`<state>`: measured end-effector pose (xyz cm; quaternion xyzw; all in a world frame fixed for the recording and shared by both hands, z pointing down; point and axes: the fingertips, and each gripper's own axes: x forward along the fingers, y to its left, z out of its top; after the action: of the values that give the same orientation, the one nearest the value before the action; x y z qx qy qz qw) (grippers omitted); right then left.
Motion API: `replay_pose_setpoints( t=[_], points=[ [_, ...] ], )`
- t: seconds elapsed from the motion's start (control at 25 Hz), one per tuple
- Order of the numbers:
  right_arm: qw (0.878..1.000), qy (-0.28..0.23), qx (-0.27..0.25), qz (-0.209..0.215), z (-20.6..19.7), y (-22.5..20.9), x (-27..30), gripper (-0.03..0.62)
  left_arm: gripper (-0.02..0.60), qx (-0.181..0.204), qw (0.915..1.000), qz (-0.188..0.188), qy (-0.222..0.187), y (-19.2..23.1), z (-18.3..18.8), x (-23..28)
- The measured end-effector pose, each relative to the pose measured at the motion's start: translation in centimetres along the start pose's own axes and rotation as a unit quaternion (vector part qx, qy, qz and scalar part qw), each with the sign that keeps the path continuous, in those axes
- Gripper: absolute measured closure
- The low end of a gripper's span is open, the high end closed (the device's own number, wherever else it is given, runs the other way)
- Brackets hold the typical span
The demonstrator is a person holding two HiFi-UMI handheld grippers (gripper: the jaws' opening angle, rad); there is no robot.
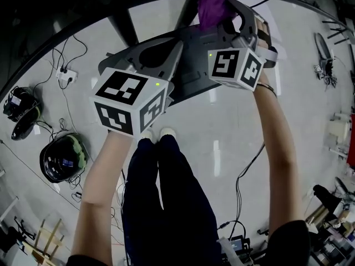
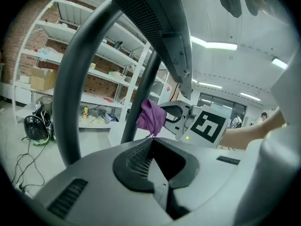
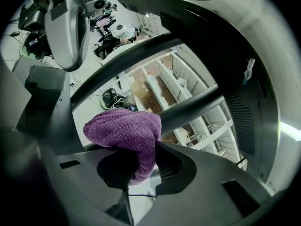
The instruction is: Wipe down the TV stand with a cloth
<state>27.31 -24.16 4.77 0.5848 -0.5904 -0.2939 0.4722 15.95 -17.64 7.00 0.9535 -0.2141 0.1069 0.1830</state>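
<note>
Gripping a bunched purple cloth in shut jaws, the right gripper held it just beside the TV stand's dark pole, closer than the empty, closed left gripper.

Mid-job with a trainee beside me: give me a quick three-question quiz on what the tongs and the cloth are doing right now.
1. True or false: the left tongs hold the cloth.
2. The cloth is: A) green, B) purple, C) white.
3. Fill in: the right tongs are shut on the ____.

Key:
1. False. The left tongs are shut with nothing between them.
2. B.
3. Cloth.
</note>
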Motion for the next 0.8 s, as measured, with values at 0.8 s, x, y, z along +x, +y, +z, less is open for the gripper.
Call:
replay_pose_setpoints(
  t=[0.8],
  points=[
    [0.999,-0.002,0.008,-0.041,1.6,-1.5,2.6,0.496,0.575,-0.007,0.9999,0.011,0.010,2.2,-0.9,-1.1]
  ],
)
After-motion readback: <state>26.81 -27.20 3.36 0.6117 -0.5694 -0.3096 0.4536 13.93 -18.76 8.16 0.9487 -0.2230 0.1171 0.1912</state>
